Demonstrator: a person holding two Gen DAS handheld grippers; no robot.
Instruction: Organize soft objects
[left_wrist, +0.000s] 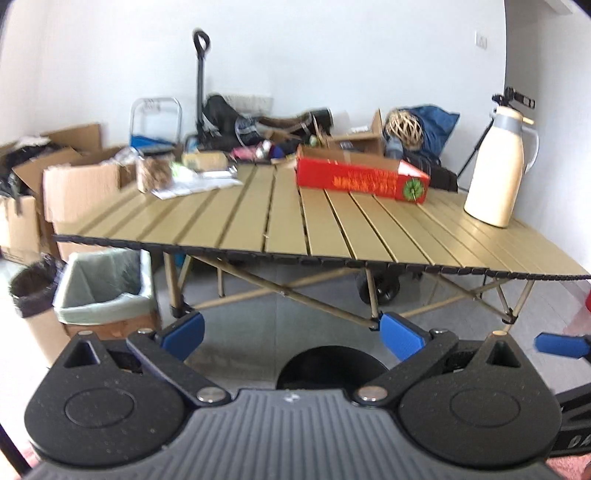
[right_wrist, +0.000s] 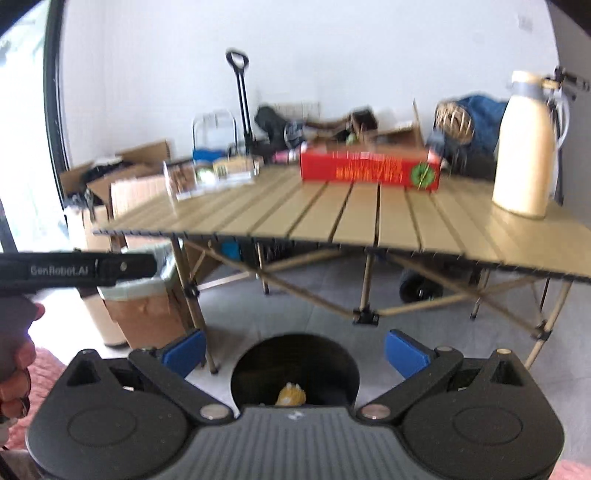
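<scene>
Both grippers, left gripper (left_wrist: 291, 334) and right gripper (right_wrist: 295, 350), hang spread wide and empty below the slatted folding table (left_wrist: 258, 218). One yellow soft object (right_wrist: 291, 396) lies inside the round black bin (right_wrist: 295, 365) directly beneath the right gripper. On the table stand a red box (left_wrist: 360, 179) and a cream jug (left_wrist: 496, 166), well apart.

Small yellow plush-looking object (right_wrist: 291, 396) sits low inside round black bin (right_wrist: 295, 354), mostly hidden, details unclear.
</scene>
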